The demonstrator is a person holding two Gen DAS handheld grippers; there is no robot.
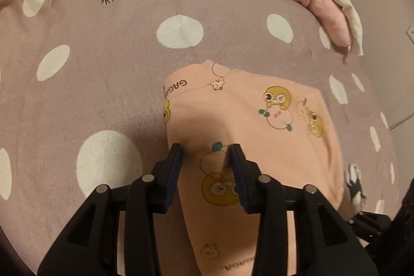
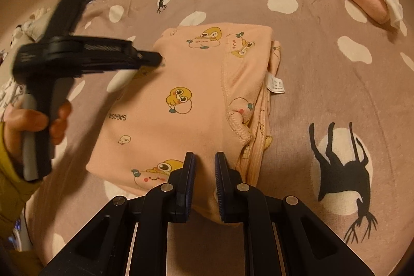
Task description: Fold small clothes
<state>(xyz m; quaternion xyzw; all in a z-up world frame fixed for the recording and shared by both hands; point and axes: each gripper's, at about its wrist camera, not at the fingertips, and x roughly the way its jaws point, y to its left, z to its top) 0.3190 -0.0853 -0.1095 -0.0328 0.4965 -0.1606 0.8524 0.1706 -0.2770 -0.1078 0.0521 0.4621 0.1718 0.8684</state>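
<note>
The folded peach cotton garment with cartoon prints (image 2: 196, 95) lies mid-bed on the dotted mauve bedsheet (image 2: 323, 74). The left gripper (image 1: 207, 154) hovers part-open and empty at its far-left corner; the right gripper (image 2: 204, 164) looks pinched on its near edge. Tugging could undo the folds.

the left gripper (image 2: 155, 59) is smeared by motion blur in the right wrist view, so its tips against the folded peach garment (image 2: 181, 105) cannot be made out. the garment's near edge is hidden behind the right gripper (image 2: 204, 159). the hand (image 2: 31, 126) and olive sleeve (image 2: 10, 172) are cut off at the left edge. the white tag (image 2: 275, 86) is too small to read.
</note>
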